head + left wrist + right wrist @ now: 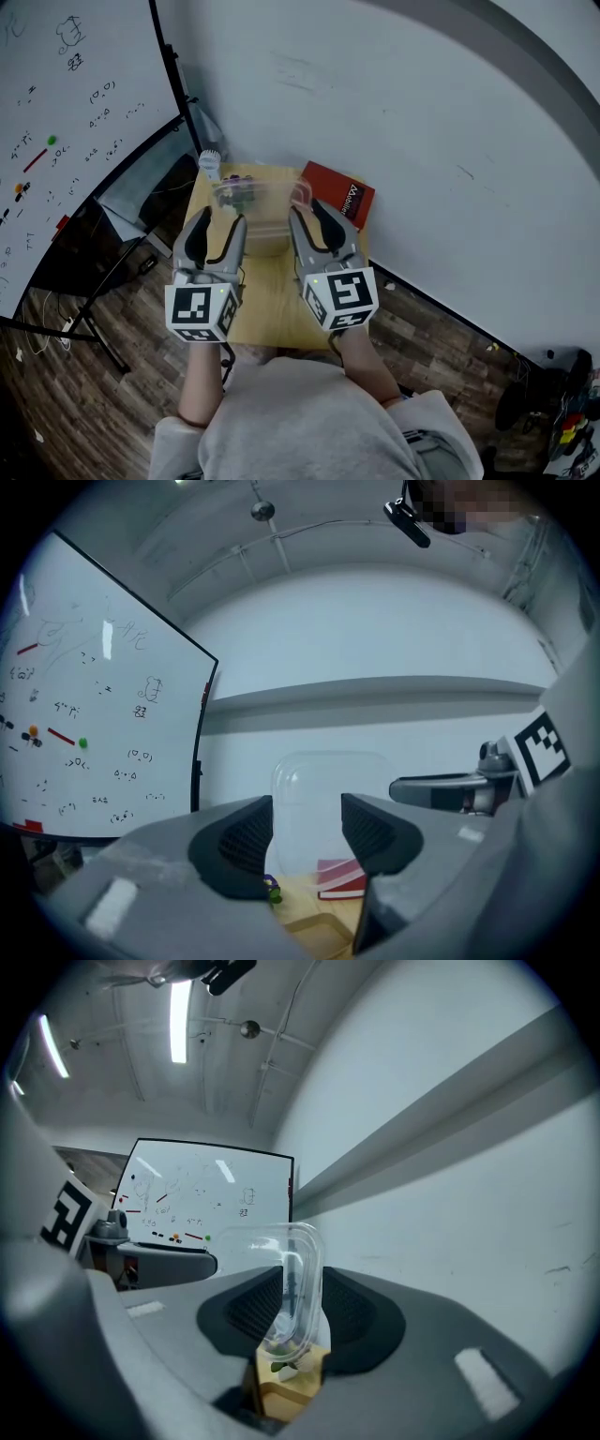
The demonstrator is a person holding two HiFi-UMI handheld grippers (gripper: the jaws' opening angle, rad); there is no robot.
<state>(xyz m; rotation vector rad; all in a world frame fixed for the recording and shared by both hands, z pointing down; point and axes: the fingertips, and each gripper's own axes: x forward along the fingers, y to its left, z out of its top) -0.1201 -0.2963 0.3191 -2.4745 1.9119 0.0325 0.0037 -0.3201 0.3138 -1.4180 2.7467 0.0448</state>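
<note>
Over the far half of the tabletop (272,300), the clear plastic container (265,214) sits between both arms, its right rim clamped edge-on in the right tongs (310,210), while the left tongs (220,218), jaws apart, face its broad left side from just beside it.

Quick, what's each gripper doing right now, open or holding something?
Left gripper: open, empty, clear container just ahead.
Right gripper: closed on the clear container's edge.
</note>
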